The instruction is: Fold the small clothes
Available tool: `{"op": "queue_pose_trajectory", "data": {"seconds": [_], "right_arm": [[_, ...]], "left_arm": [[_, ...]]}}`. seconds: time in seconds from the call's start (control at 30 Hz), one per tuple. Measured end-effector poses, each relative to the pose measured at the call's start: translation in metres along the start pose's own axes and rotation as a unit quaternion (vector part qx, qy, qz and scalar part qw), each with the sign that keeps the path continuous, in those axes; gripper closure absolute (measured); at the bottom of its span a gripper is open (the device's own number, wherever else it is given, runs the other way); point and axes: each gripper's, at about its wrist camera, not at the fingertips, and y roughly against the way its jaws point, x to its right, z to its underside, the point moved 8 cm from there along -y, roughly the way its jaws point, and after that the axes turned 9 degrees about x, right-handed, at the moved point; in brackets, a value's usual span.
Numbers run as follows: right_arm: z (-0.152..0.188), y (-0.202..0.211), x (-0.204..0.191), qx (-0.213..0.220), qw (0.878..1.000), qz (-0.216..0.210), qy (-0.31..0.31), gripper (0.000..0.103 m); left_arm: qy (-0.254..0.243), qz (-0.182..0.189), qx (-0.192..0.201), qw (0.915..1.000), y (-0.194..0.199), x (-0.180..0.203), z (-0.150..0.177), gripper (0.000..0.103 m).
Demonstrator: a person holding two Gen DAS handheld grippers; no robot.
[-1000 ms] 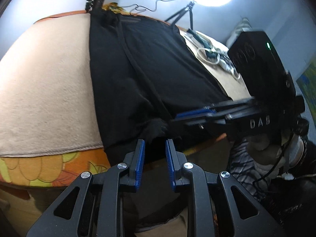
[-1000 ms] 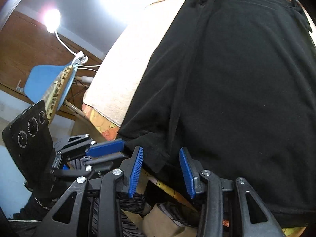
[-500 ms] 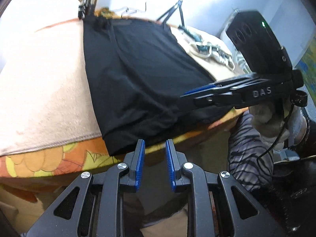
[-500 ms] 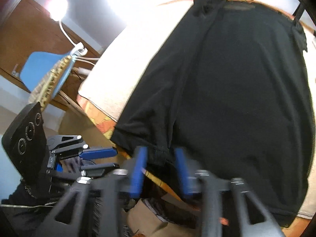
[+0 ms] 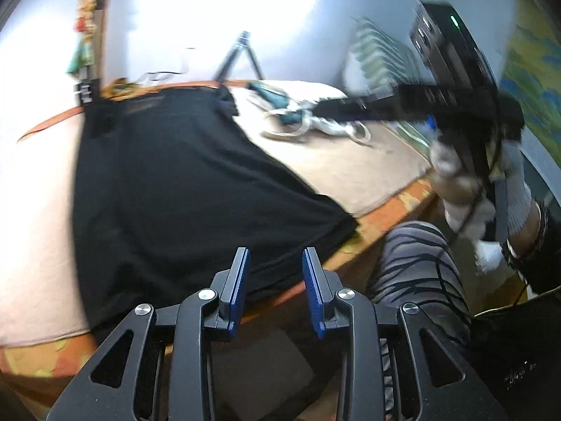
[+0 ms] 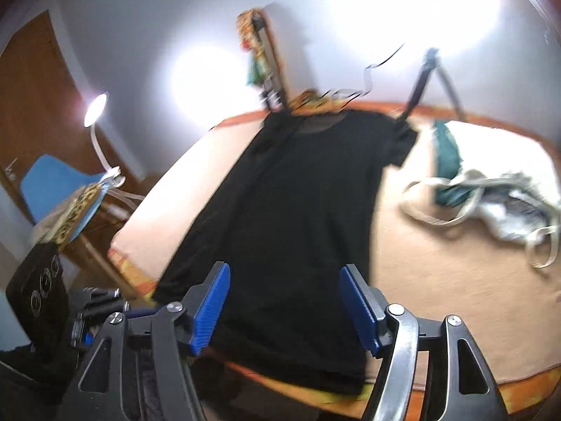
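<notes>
- Left wrist view: the left gripper [image 5: 275, 280] is opening, its jaws a little apart with nothing between them; the black T-shirt [image 5: 182, 189] lies flat just ahead. Only here: the gloved hand [image 5: 491, 189] holding the right gripper.
- Right wrist view: the right gripper [image 6: 285, 303] is spreading wide, empty, above the shirt's hem. Only here: a blue chair [image 6: 52, 182] far to its left.

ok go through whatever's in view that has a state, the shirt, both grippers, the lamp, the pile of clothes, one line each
Black short-sleeved T-shirt: flat on the beige blanket, one side folded in, hem at the near edge.
Left gripper: jaws opening, nothing between them.
Right gripper: jaws opening wide, empty, above the hem.
Small white desk lamp: on.
Teal and white clothes pile: crumpled, unfolded, apart from the shirt.
</notes>
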Motion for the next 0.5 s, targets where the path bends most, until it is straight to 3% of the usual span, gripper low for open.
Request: {"op": "queue_pose_trajectory", "data": {"seconds": [0.17, 0.27, 0.33, 0.4, 0.5], "right_arm": [[-0.015, 0.013, 0.041, 0.03, 0.998, 0.026, -0.038, 0.033], [-0.025, 0.019, 0.062, 0.041, 0.998, 0.038, -0.043, 0.033], [-0.03, 0.022, 0.074, 0.041, 0.998, 0.038, -0.041, 0.029], [-0.038, 0.023, 0.084, 0.045, 0.997, 0.049, -0.027, 0.017], [-0.047, 0.021, 0.098, 0.046, 0.997, 0.054, -0.015, 0.014]], "left_arm": [[-0.032, 0.024, -0.018, 0.9991, -0.035, 0.039, 0.003, 0.074], [-0.06, 0.029, -0.025, 0.9975, -0.058, 0.058, 0.003, 0.068], [-0.074, 0.034, -0.032, 0.9962, -0.072, 0.069, 0.002, 0.067], [-0.084, 0.034, -0.039, 0.9952, -0.084, 0.076, 0.002, 0.067], [-0.099, 0.032, -0.048, 0.9934, -0.103, 0.087, 0.002, 0.067]]}}
